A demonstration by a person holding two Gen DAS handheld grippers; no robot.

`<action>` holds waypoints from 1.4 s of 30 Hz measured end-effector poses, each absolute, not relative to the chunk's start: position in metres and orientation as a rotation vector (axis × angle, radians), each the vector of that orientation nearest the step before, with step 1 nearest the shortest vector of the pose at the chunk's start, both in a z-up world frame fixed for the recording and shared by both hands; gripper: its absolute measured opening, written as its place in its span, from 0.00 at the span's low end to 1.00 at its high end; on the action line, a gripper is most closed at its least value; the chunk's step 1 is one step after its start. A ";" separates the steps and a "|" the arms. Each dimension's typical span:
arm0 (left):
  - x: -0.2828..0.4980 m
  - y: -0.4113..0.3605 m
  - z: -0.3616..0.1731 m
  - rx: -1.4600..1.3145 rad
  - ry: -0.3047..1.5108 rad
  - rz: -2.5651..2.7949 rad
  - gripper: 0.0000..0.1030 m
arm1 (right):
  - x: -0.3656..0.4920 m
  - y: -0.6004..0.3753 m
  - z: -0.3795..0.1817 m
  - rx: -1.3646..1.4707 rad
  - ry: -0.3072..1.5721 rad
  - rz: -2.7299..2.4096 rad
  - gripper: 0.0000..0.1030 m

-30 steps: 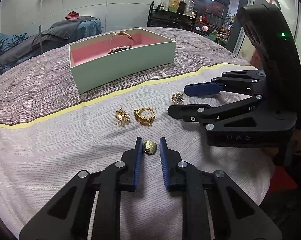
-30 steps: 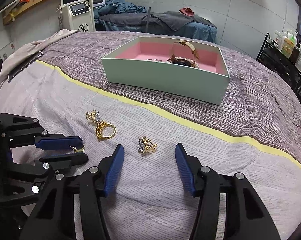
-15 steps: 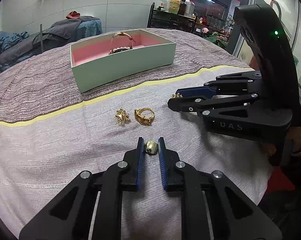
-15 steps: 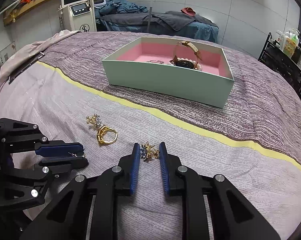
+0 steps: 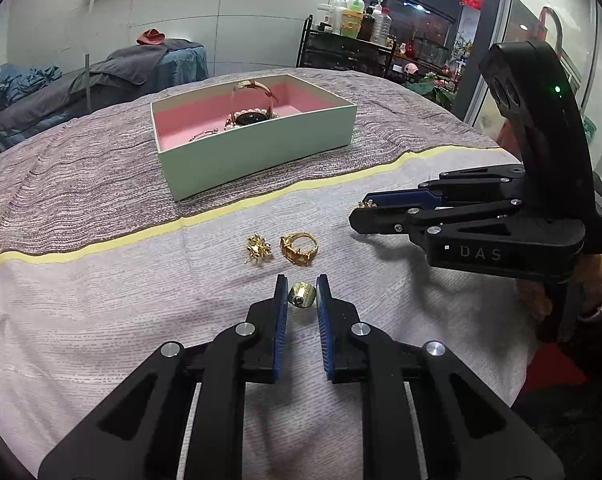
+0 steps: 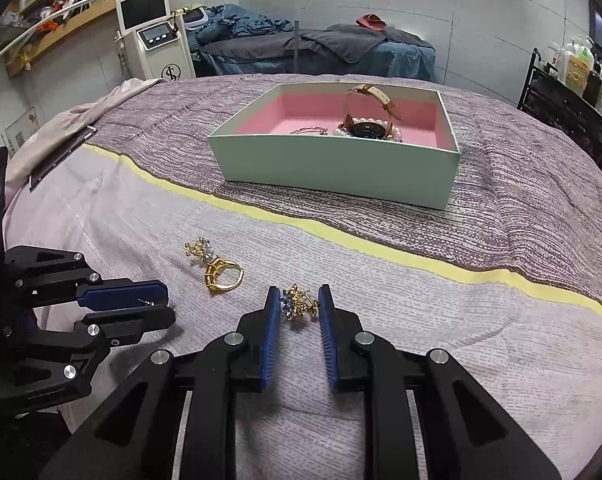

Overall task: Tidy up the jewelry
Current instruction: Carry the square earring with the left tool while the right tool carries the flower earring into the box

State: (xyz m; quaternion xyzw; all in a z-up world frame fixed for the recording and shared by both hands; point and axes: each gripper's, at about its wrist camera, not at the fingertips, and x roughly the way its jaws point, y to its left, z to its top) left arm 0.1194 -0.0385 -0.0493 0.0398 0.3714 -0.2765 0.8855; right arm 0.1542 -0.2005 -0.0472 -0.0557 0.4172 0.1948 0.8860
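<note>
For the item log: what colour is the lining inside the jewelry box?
Pink lining inside a pale green jewelry box; the right wrist view shows it best.

Gold rings [image 5: 299,249], earrings [image 6: 299,302] (bedspread), watch [image 6: 367,128] boxed

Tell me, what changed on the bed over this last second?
The right hand-held gripper has just been closing: its jaws, wide apart before, now pinch the blue-stone earring. The left hand-held gripper tightened slightly onto the small ring. Neither piece has been lifted. The gold ring, the gold earring and the box stayed put.
</note>
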 end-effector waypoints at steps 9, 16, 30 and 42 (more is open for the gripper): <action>0.129 -0.036 -0.036 0.094 0.748 -0.570 0.14 | 0.154 -0.202 -0.037 -0.093 0.850 0.427 0.19; 0.141 -0.036 -0.024 0.105 0.718 -0.576 0.14 | 0.158 -0.199 -0.024 -0.097 0.823 0.434 0.19; 0.192 -0.034 0.000 0.102 0.669 -0.550 0.14 | 0.190 -0.204 0.010 -0.101 0.744 0.436 0.19; 0.238 -0.031 0.013 0.067 0.672 -0.518 0.14 | 0.221 -0.209 0.015 -0.094 0.743 0.416 0.19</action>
